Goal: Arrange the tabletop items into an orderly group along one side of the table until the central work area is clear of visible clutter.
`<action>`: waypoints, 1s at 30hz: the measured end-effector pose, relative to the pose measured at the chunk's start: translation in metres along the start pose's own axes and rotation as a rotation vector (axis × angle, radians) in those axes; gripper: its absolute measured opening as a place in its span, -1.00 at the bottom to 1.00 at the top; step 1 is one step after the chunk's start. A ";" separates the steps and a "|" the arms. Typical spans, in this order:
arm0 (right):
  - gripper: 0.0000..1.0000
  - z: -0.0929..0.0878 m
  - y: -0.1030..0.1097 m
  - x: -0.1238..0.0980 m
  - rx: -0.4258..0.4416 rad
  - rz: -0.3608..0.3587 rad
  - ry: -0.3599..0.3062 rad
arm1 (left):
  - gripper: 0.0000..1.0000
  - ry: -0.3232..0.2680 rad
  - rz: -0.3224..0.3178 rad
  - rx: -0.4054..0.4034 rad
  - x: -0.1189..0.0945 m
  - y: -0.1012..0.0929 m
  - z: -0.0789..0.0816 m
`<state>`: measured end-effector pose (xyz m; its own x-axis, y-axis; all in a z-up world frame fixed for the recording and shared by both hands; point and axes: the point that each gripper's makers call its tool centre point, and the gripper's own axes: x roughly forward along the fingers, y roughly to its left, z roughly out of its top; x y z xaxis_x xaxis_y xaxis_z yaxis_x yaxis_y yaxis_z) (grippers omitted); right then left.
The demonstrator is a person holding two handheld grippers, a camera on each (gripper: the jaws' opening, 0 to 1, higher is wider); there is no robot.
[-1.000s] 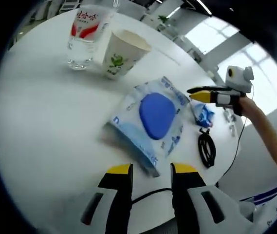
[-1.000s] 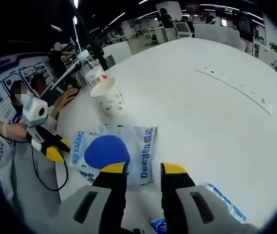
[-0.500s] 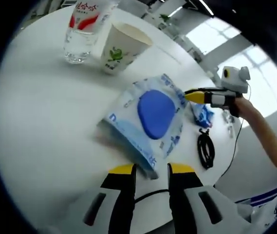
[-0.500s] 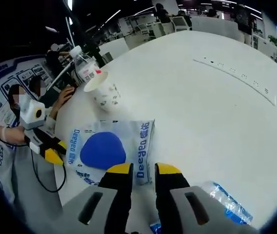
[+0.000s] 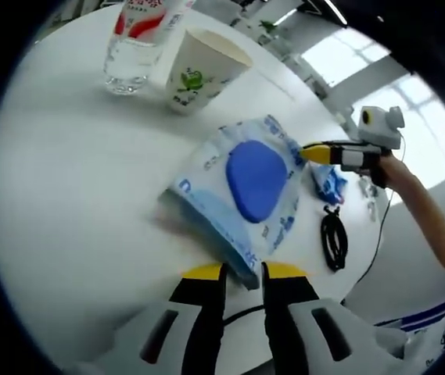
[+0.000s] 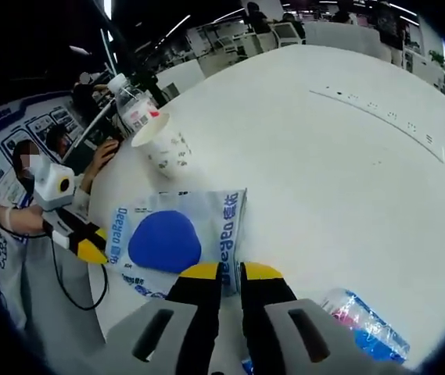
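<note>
A white-and-blue wet-wipes pack [image 5: 253, 183] with a blue lid lies flat on the round white table [image 5: 66, 180]. My left gripper [image 5: 244, 273] has its jaws nearly together on the pack's near corner. My right gripper [image 5: 312, 152] comes in from the right and pinches the pack's far edge. In the right gripper view, the right gripper [image 6: 231, 272] is shut on the edge of the pack [image 6: 163, 238]. The left gripper [image 6: 89, 248] holds the opposite side.
A clear water bottle [image 5: 136, 47] and a paper cup [image 5: 202, 74] stand together beyond the pack. A coiled black cable [image 5: 333, 238] and a small blue packet [image 5: 331, 183] lie near the table edge. A crinkled blue wrapper [image 6: 363, 320] lies by my right gripper. A person [image 6: 19, 172] sits at the left.
Both grippers' jaws have narrowed step by step onto the wipes pack. The right gripper has moved in to the pack's edge. The pack has shifted slightly.
</note>
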<state>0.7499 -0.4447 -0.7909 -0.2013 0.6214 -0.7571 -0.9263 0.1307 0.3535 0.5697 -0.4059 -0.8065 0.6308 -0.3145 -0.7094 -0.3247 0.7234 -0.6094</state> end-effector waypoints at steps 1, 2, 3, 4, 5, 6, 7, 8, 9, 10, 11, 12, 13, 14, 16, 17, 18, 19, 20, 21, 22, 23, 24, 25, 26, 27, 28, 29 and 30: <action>-0.87 0.000 0.000 0.000 0.000 0.000 0.000 | -0.76 0.004 0.004 0.012 0.001 0.000 0.000; -0.87 0.000 0.000 0.000 0.001 0.000 0.000 | -0.79 0.007 0.006 0.016 0.001 0.000 0.000; -0.87 0.000 0.000 0.000 0.002 -0.001 0.000 | -0.81 0.006 0.006 0.016 0.001 0.000 0.000; -0.88 0.000 0.000 0.000 0.002 0.000 0.000 | -0.83 0.007 0.005 0.012 0.002 0.000 -0.001; -0.88 0.000 0.000 0.000 0.003 0.000 0.000 | -0.83 0.007 0.003 0.007 0.002 0.000 -0.001; -0.90 0.000 0.000 0.000 0.004 -0.001 0.000 | -0.83 0.004 0.000 0.004 0.002 0.000 0.000; -0.94 -0.001 0.000 0.000 0.003 -0.002 0.000 | -0.83 -0.001 0.001 0.011 0.002 0.000 0.000; -0.95 -0.001 -0.001 0.000 0.001 -0.005 0.001 | -0.84 0.001 0.005 0.016 0.002 0.000 0.000; -0.95 -0.001 -0.001 0.000 0.000 -0.005 0.001 | -0.85 0.000 0.004 0.015 0.002 0.001 0.000; -0.97 -0.002 0.000 0.000 0.001 -0.001 0.004 | -0.86 -0.001 0.002 0.009 0.002 0.001 0.000; -0.97 -0.002 0.000 0.000 0.002 -0.001 0.003 | -0.87 -0.002 0.001 0.004 0.002 0.001 0.000; -0.98 -0.002 0.000 0.000 0.002 -0.002 0.004 | -0.88 -0.003 -0.004 -0.009 0.003 0.002 -0.001; -0.99 -0.002 0.000 0.000 0.004 0.000 0.005 | -0.91 -0.005 -0.007 -0.021 0.002 0.002 -0.001; -0.99 -0.002 0.001 0.000 0.007 0.003 0.004 | -0.91 -0.007 -0.009 -0.024 0.002 0.001 -0.001; -1.00 -0.002 0.001 0.000 0.009 0.006 0.005 | -0.94 0.002 -0.029 -0.040 0.003 -0.002 -0.002; -1.00 -0.002 0.001 0.000 0.009 0.003 0.007 | -0.95 0.004 -0.029 -0.042 0.003 -0.001 -0.003; -1.00 -0.002 0.002 0.000 -0.003 0.003 0.011 | -0.98 0.006 -0.029 -0.046 0.003 -0.001 -0.003; -1.00 -0.002 0.004 0.000 -0.007 0.004 0.010 | -1.00 0.002 -0.038 -0.052 0.003 -0.003 -0.003; -1.00 -0.002 0.004 0.000 -0.007 0.002 0.008 | -1.00 0.004 -0.033 -0.057 0.002 -0.003 -0.004; -1.00 -0.002 0.005 -0.001 -0.012 0.000 0.005 | -1.00 0.002 -0.033 -0.054 0.002 -0.002 -0.002; -1.00 -0.002 0.005 -0.001 -0.012 -0.001 0.005 | -1.00 -0.004 -0.031 -0.050 0.001 -0.002 -0.001; -1.00 -0.002 0.005 -0.002 -0.011 -0.003 0.002 | -1.00 -0.009 -0.028 -0.046 0.000 -0.001 0.000; -1.00 -0.001 0.005 -0.003 -0.012 -0.005 0.001 | -1.00 -0.010 -0.028 -0.046 0.000 -0.001 0.000; -1.00 -0.002 0.005 -0.004 -0.008 -0.004 0.003 | -1.00 -0.015 -0.028 -0.049 -0.001 -0.001 0.002; -1.00 -0.001 0.006 -0.007 -0.012 -0.009 0.000 | -1.00 -0.018 -0.027 -0.047 -0.003 -0.001 0.003; -1.00 -0.001 0.007 -0.010 -0.018 -0.012 -0.006 | -1.00 -0.019 -0.029 -0.041 -0.004 -0.001 0.005; -1.00 0.000 0.010 -0.013 -0.018 -0.012 -0.008 | -1.00 -0.020 -0.028 -0.038 -0.005 -0.001 0.006; -1.00 0.001 0.010 -0.015 -0.021 -0.017 -0.015 | -1.00 -0.027 -0.026 -0.030 -0.006 -0.001 0.007; -1.00 0.000 0.011 -0.018 -0.020 -0.019 -0.016 | -1.00 -0.028 -0.031 -0.032 -0.007 -0.001 0.008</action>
<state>0.7433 -0.4542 -0.7732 -0.1786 0.6312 -0.7548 -0.9362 0.1271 0.3278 0.5715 -0.3994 -0.7977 0.6606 -0.3186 -0.6798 -0.3265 0.6935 -0.6423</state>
